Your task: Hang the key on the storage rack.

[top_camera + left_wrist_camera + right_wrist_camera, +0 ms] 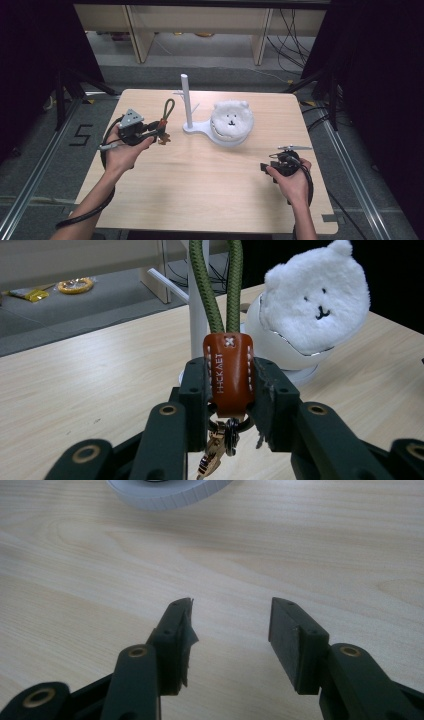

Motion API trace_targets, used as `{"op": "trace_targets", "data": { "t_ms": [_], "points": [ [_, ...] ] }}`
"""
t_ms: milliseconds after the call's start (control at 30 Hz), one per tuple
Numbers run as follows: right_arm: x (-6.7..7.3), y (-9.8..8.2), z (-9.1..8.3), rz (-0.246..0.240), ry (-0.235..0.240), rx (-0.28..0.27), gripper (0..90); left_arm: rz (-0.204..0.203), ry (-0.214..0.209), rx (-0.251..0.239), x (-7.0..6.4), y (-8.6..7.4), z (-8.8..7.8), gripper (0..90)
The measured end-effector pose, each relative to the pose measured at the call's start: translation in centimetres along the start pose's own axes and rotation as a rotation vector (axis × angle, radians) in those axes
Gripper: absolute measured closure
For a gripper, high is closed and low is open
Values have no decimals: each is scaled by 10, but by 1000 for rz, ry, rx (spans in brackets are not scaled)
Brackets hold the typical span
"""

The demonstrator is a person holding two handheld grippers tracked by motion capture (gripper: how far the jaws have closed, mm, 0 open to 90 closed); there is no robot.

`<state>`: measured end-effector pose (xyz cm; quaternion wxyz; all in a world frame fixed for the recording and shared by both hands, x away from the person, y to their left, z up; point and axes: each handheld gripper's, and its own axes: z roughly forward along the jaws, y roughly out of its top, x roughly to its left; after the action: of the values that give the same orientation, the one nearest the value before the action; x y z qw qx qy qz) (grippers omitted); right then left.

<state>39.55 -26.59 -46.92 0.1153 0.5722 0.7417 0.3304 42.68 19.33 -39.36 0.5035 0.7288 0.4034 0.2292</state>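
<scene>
**Keychain strap clamped in the left gripper, right gripper empty**

Nearest the person, the right gripper point(270, 169) rests low over the wooden table point(200, 185), its jaws spread apart with nothing but bare wood between them. The left gripper point(229, 390) pinches the keychain point(228, 375) by its brown leather tab, stamped "HHCKAET" down its length; a metal ring and clasp hang below, and the green cord loop rises above. Farther back, the white stand point(186, 102) holds its upright post, and the fluffy white bear face point(231, 119) sits in the stand's round dish.
</scene>
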Motion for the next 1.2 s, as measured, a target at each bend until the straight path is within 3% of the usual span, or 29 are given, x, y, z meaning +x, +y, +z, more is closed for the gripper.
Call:
{"op": "trace_targets", "data": {
  "t_ms": [300,333,633,700,767,833,1000,1033,1067,1100,1200],
  "points": [
    [-1,-1,0,0,-14,-5,526,-3,1,-6,1,6,5,680],
    [1,0,0,27,-16,2,527,-4,1,-7,1,6,5,680],
    [0,0,0,22,-17,3,524,-11,2,-14,4,12,11,680],
    [-3,-1,0,-30,-39,6,524,-19,4,-19,4,13,13,680],
    [2,0,1,43,-12,-2,523,-24,4,-20,5,13,15,680],
    [-1,-1,1,-3,1,-5,523,-27,2,-18,6,13,17,680],
    [-1,-1,1,-1,-3,-8,523,-33,5,-21,6,14,21,680],
    [2,0,0,35,-26,8,523,-35,5,-23,7,15,23,680],
    [0,0,0,30,3,4,522,-36,6,-23,7,16,24,680],
    [-2,-1,0,-5,0,-1,523,-34,5,-21,7,16,25,680],
    [-1,-1,-1,16,9,3,522,-39,7,-24,8,17,27,680]
  ]
}}
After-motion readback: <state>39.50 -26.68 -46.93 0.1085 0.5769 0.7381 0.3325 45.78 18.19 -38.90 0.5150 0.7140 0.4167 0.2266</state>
